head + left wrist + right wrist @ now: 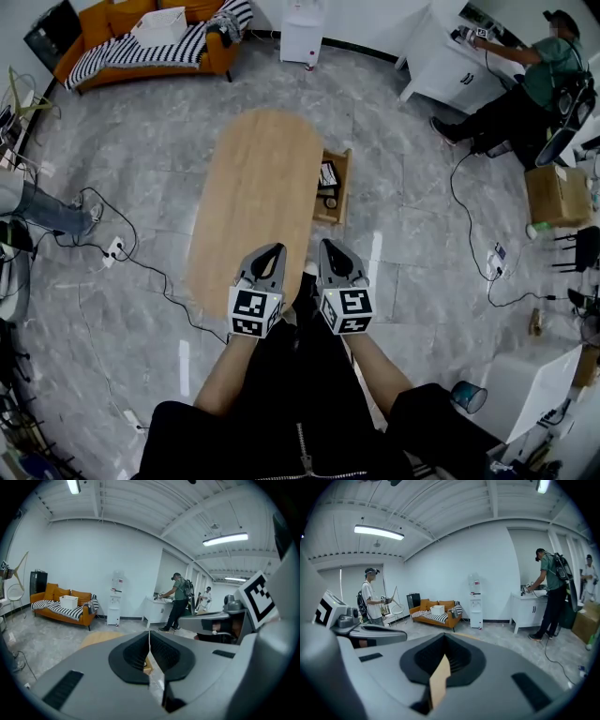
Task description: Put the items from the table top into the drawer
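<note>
Head view: the left gripper point(275, 247) and right gripper point(326, 244) are held side by side, close together but apart, over the near end of the oval table point(253, 178), tips pointed away from the person. Both pairs of jaws are seen drawn together. The drawer point(345, 183) stands pulled out from the table's side, ahead of the right gripper and slightly to its right; items point(328, 175) are seen lying in it, too small to identify. Left gripper view: the left gripper point(149, 638) is noted with jaws shut tip to tip, nothing held between them; a slice of the table point(101, 638) is seen just ahead and to the left, a sofa point(63, 609) far ahead on the left, and the right gripper point(260, 597) just beside on the right. Right gripper view: the right gripper point(443, 645) is likewise closed and empty; the sofa point(436, 615) is seen far ahead, the left gripper point(328, 612) beside on the left.
</note>
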### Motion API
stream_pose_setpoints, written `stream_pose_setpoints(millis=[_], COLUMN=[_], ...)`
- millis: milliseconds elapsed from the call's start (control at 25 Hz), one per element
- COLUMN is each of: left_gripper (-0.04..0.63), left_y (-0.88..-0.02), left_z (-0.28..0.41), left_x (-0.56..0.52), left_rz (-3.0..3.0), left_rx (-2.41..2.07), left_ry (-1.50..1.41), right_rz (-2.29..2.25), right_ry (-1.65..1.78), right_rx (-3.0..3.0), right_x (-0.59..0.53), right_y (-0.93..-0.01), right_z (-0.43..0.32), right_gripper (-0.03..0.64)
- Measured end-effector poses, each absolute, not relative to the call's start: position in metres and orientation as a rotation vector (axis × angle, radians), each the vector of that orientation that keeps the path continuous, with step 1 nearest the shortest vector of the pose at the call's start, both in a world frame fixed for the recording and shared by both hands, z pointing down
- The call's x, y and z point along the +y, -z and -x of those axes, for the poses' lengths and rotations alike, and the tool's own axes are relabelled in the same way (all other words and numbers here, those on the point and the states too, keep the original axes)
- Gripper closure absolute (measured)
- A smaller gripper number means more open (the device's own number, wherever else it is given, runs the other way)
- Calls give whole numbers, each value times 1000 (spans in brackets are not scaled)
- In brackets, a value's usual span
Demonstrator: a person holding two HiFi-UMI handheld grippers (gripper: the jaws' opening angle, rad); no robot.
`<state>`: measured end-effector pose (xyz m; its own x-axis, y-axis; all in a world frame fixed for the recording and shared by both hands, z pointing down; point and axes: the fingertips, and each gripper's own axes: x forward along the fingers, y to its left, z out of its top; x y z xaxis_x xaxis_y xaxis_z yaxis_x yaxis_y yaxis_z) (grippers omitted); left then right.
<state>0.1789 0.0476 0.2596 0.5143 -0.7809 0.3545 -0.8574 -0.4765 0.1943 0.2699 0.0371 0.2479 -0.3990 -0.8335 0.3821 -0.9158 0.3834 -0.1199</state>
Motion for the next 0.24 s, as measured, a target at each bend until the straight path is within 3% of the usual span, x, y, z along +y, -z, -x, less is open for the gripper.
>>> stream_pose_setpoints(millis=[240], left_gripper=[577], left_y=[-256], left_z=[-178], left_x=[64], left_rz=[-2420], left_rx=[-1357], left_ry=[-317], right_rz=[-1555], right_ry=[-446], right_rx=[-2396], right_x=[44], right_y=[-238], right_z=[-270], right_gripper=[611])
